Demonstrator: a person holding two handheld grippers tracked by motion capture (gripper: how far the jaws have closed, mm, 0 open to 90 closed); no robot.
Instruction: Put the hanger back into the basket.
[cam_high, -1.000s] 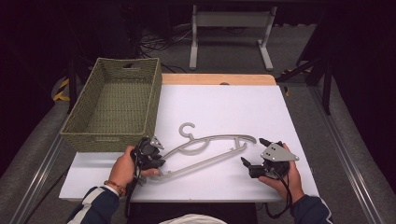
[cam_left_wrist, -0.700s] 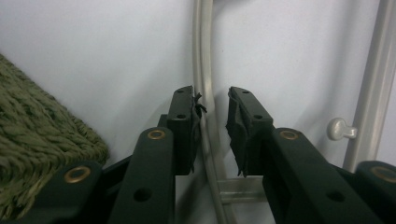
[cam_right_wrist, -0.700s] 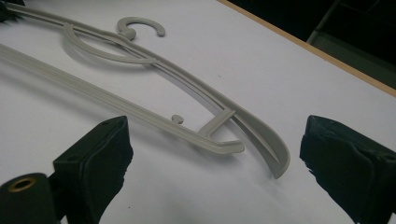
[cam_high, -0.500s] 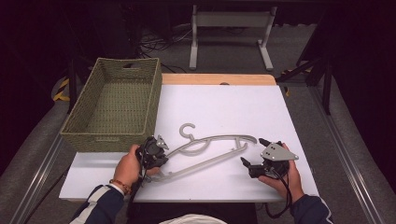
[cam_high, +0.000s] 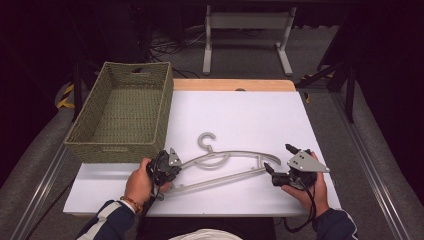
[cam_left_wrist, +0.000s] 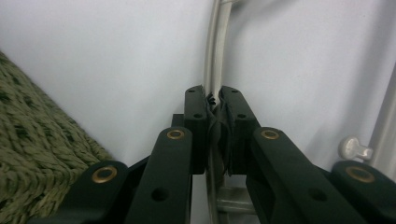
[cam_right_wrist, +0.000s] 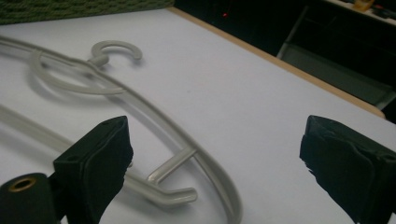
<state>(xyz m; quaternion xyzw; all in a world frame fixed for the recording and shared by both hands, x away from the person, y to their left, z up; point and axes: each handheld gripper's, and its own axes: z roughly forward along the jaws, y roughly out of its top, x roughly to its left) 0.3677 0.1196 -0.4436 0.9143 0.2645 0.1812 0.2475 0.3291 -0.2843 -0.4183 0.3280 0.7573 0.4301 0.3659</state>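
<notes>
Grey plastic clothes hanger (cam_high: 225, 162), thin-limbed with a small hook, lies flat on the white surface (cam_high: 240, 115), just in front of the green woven rectangular basket (cam_high: 122, 112) and off its near right corner. It looks light and fairly stiff, but smooth enough to slip, and its slim bars would flex or twist if lifted from one end alone, so a hold near each end seems best. Left hand-held gripper (cam_left_wrist: 214, 114), jaws just closing, now pinches the hanger's end nearest the basket, the bar squeezed between the pads. Right hand-held gripper (cam_right_wrist: 215, 158) waits at the end farthest from the basket, jaws spread wide around the curved tip, touching nothing.
</notes>
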